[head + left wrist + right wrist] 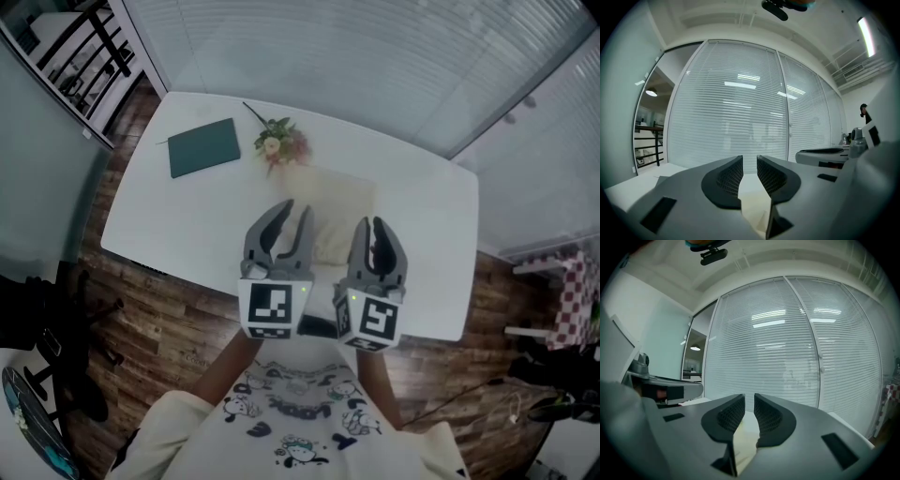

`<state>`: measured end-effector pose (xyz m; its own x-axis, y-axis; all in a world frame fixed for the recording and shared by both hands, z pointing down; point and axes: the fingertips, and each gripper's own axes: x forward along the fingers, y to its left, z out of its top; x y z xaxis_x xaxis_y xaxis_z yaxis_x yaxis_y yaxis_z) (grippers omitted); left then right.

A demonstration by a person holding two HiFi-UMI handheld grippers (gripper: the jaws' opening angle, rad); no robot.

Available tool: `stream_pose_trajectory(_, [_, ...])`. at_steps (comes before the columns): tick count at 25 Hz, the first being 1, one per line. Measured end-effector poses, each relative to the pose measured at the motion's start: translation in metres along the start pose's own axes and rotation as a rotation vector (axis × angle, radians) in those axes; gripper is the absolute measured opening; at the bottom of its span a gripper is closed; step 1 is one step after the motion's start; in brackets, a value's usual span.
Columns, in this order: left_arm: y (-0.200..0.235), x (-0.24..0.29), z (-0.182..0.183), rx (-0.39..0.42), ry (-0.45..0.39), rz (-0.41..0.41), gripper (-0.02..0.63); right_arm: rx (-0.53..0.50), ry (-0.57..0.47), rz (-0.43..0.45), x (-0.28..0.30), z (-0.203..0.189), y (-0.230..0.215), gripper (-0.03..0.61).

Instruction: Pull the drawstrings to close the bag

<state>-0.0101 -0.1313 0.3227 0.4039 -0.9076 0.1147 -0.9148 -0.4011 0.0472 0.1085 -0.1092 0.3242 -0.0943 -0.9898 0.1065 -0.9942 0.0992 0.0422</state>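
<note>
Just beyond a person's cartoon-print shirt [300, 412], the left gripper [296, 206] and right gripper [371, 222] hang side by side over the near half of a white table [422, 225]. Both pairs of jaws stand slightly apart, the right pair narrower, with nothing pinched between the pads. Beneath and just past them, the beige bag [342, 192] lies flat on the tabletop, its cloth showing through each gap. Farther back rest a small bouquet [281, 143] and a dark green notebook [203, 146], with closed blinds [375, 56] behind.
</note>
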Motion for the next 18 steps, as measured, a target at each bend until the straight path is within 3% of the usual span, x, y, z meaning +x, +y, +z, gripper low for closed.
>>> stream_pose_trajectory(8, [-0.0054,0.0004,-0.0031,0.042,-0.001,-0.001,0.129,0.006,0.003,-0.005,0.0013,-0.0022,0.0036,0.072])
stream_pose_trajectory(18, [-0.0054,0.0006,-0.0060,0.030,0.009,-0.002,0.129,0.011,0.013,-0.021,-0.0015,-0.0066,-0.0033,0.071])
